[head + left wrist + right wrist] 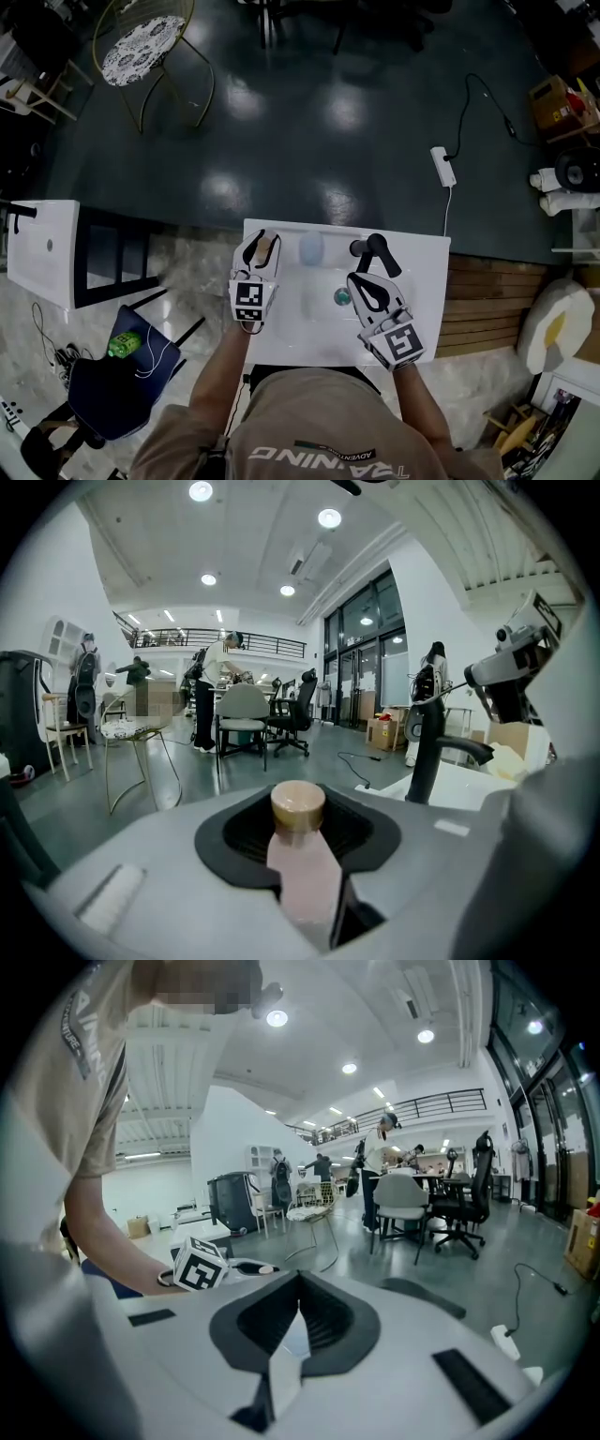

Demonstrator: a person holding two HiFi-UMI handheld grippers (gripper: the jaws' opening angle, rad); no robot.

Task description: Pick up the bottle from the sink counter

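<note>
A pink bottle (pixel 265 249) with a beige cap (pixel 298 804) stands at the left end of the white sink counter (pixel 422 281). My left gripper (pixel 261 249) reaches around it, one jaw on each side. In the left gripper view the bottle (pixel 300 864) fills most of the space between the jaws, and a thin dark gap shows along its right side. My right gripper (pixel 360 279) hovers over the basin near the drain (pixel 342 297). Its jaws look shut with nothing between them (pixel 286 1354).
A black faucet (pixel 375 251) stands at the counter's back edge, right of the bottle (pixel 427 752). A pale round object (pixel 311 248) lies between bottle and faucet. A white side table (pixel 42 262) and a dark chair with a bag (pixel 117 370) are to the left.
</note>
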